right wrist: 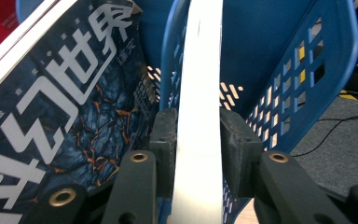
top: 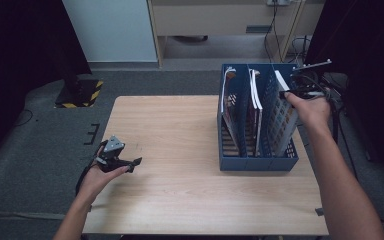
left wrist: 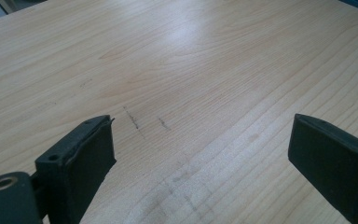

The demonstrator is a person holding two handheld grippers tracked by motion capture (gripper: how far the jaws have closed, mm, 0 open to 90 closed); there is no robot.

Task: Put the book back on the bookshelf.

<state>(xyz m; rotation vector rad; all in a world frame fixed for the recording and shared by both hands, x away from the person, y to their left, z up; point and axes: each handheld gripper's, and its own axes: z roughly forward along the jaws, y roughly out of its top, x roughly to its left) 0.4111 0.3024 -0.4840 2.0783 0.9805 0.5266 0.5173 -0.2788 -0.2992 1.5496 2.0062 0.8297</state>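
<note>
Rack [top: 230, 164], blue, three slots, stands at the right side of the table [top: 180, 200]; one magazine in each slot. Work in hand: filing a magazine [top: 284, 107] into the rightmost slot.

Right gripper [top: 286, 93] sits at the magazine's top edge, above the rack's far right corner. In the right gripper view the white spine [right wrist: 198, 121] runs up between the two pads [right wrist: 165, 140]. The left pad looks to be touching the paper; on the right a thin gap may be there, so my reading is a loose grip at most, or a grip being let go. Cannot tell firmly whether the pads press.

The magazine stands nearly upright, leaning on the right wall [right wrist: 307, 70], bottom already down in the slot. Likely held at the top edge so the hand stays clear of the dividers while the magazine drops in.

A dark-covered magazine [right wrist: 70, 107] in the middle slot leans beside it.

Left gripper [top: 127, 164] rests low over bare table at the near left, jaws wide apart, nothing between them; parked out of the way, since one hand is enough for filing
</note>
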